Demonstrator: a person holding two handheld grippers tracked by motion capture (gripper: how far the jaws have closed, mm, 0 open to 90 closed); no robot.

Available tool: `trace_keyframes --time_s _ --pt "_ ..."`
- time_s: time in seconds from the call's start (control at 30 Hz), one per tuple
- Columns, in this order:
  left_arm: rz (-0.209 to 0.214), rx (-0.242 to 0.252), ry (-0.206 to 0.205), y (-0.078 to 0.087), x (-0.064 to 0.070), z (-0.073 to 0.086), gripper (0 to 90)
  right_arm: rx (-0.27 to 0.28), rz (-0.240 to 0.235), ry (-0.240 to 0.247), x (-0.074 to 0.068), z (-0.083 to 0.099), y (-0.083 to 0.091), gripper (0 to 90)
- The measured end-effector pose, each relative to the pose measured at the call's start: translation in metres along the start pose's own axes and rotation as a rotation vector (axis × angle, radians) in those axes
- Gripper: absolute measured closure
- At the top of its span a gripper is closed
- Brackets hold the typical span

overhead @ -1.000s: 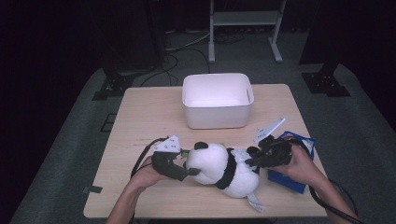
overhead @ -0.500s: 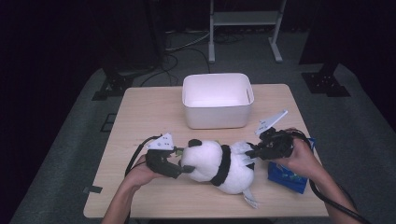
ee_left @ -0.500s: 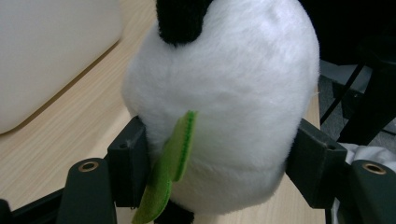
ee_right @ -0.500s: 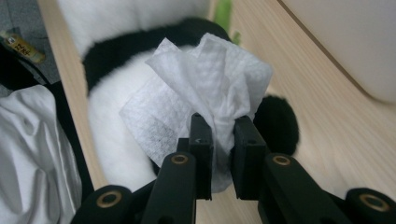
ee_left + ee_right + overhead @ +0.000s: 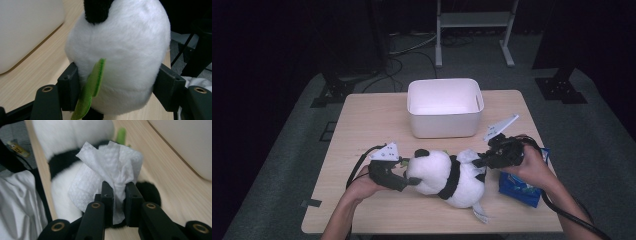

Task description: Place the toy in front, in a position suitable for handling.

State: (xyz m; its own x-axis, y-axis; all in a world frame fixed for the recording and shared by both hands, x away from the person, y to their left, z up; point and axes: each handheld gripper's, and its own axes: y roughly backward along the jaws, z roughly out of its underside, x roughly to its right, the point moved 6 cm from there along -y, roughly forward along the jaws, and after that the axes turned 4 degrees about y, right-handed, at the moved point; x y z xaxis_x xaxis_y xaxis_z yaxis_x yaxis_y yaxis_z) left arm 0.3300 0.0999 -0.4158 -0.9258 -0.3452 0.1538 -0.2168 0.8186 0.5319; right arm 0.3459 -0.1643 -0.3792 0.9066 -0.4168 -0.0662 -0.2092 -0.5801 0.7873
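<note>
High view: a plush panda [image 5: 446,176] is seen lying on the surface [image 5: 362,125], at 6 o'clock from the white bin [image 5: 445,107]. Its head is clamped by the left hand-held gripper [image 5: 408,181] — the jaws are spread wide around it. A white wipe [image 5: 107,175] is pinched by the right hand-held gripper [image 5: 477,162] — narrow jaws — against the panda's body. A blue packet [image 5: 519,187] is placed at 3 o'clock of the panda.

Panda [image 5: 447,175] lies before the bin [image 5: 445,107]; packet [image 5: 519,182] at its right.
</note>
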Motion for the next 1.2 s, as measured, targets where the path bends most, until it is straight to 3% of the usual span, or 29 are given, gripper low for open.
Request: trace_keyframes --time_s 0.23,0.47,0.7,0.97,1.07,1.13,1.2 --pt "-0.016 -0.007 -0.025 0.003 0.005 -0.005 30.5 -0.003 -0.025 0.091 -0.022 -0.026 -0.011 78.5" --pt "-0.010 -0.001 -0.029 0.002 0.005 -0.006 28.2 -0.046 -0.028 0.080 -0.022 -0.017 -0.020 78.6" --pt "-0.010 0.021 -0.001 0.001 0.002 -0.006 15.6 -0.051 -0.038 0.065 -0.021 -0.008 -0.022 78.8" --pt "0.038 0.027 0.051 -0.007 -0.004 0.000 4.8 -0.070 -0.043 0.061 -0.021 0.001 -0.018 78.8" --pt "0.058 0.001 0.060 -0.015 -0.004 0.005 3.6 -0.068 -0.033 0.068 -0.019 0.005 -0.017 78.9" --pt "0.075 -0.010 0.066 -0.021 -0.004 0.008 4.0 -0.065 -0.035 0.055 -0.018 0.008 -0.016 78.9" --pt "0.126 0.002 0.064 -0.024 -0.001 0.009 13.6 -0.061 -0.041 0.042 -0.017 0.010 -0.015 78.9"
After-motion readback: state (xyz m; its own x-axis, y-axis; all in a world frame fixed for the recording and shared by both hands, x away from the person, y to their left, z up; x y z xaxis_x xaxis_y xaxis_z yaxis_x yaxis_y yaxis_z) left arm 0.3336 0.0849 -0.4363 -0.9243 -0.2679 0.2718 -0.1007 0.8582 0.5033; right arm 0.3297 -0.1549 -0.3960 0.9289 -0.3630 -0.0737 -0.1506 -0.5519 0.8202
